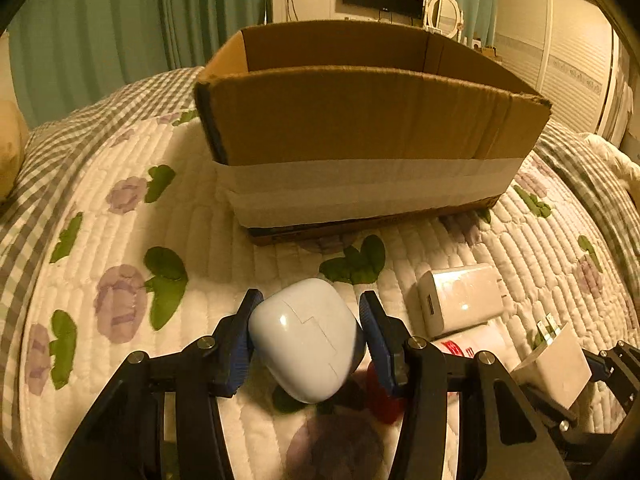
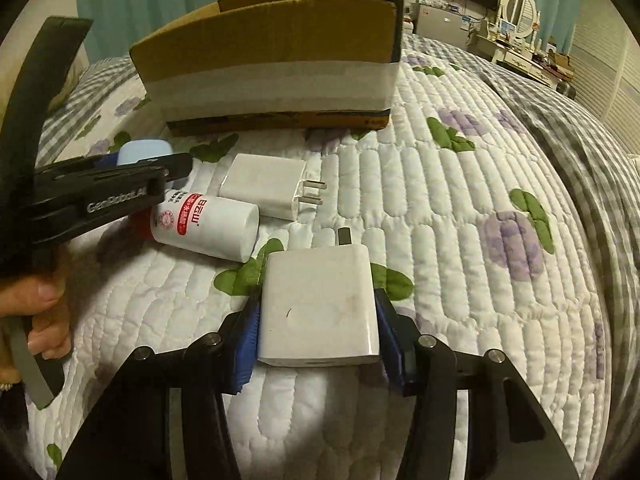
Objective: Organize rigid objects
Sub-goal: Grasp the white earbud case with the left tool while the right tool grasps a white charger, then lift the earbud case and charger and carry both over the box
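Left gripper (image 1: 308, 340) clamped on case (image 1: 306, 344); right gripper (image 2: 318, 320) clamped on charger (image 2: 318, 312). Bottle (image 2: 208, 226), second charger (image 2: 264, 188) lie before box (image 2: 272, 56).

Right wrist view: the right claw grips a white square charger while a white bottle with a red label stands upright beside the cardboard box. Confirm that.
One detail is wrong. The right wrist view shows the white bottle with a red label lying on its side on the quilt, not standing upright. The rest holds: the right claw grips the white square charger, and the open cardboard box sits just behind.
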### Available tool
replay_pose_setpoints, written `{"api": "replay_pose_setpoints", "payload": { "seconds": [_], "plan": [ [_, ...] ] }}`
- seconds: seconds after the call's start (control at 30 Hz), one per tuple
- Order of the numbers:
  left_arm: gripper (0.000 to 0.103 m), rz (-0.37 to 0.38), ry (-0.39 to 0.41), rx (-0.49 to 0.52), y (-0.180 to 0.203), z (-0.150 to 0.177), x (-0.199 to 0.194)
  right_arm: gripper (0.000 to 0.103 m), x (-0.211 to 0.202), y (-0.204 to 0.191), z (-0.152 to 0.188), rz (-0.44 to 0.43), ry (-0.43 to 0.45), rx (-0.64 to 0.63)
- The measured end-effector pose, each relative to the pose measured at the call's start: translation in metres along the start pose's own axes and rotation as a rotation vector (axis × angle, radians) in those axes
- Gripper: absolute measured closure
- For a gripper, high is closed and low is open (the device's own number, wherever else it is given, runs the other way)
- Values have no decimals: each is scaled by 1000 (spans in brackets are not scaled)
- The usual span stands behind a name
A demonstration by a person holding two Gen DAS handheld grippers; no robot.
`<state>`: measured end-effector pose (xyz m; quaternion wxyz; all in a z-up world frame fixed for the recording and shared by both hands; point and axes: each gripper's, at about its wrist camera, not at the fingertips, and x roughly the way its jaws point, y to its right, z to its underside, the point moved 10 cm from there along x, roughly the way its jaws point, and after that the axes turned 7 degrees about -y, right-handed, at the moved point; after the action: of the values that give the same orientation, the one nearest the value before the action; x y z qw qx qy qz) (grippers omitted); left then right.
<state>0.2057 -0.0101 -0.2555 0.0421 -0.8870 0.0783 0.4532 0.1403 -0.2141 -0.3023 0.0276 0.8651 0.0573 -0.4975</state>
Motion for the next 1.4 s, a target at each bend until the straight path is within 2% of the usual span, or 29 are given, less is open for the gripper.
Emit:
{"api": "replay_pose_setpoints", "payload": {
  "seconds": [0.07, 0.1, 0.33, 0.9, 0.93, 1.0, 1.03, 1.13, 1.2, 1.3, 1.4],
  "plan": [
    [52, -4, 10, 3, -1, 4, -9, 52, -3, 5, -1, -2, 4, 15],
    [52, -5, 12, 6, 2, -6, -12, 52, -6, 6, -1, -3, 9, 22],
    [52, -8, 61, 11, 7, -17, -47, 52, -28, 7, -1, 3, 49, 21],
    [53, 13, 238, 0, 7, -47, -156, 52, -134, 0, -44, 47, 270, 15],
    [54, 3, 248, 0, 7, -48, -163, 52, -141, -1, -46, 49, 284, 15],
    [64, -4, 264, 4, 6, -49, -173, 52, -153, -1, -50, 54, 309, 13],
    [76, 1, 270, 7, 6, -50, -179, 52, -160, -1, -52, 56, 320, 12],
    [79, -1, 288, 10, 5, -55, -191, 52, -179, -4, -58, 62, 359, 4],
    [90, 14, 275, 14, 6, -57, -189, 52, -188, -7, -62, 64, 376, -4],
    [91, 11, 239, 4, -4, -53, -173, 52, -193, -10, -65, 65, 388, -4],
    [90, 45, 184, -7, -15, -36, -154, 52, -191, -8, -64, 60, 386, 3]
  ]
}}
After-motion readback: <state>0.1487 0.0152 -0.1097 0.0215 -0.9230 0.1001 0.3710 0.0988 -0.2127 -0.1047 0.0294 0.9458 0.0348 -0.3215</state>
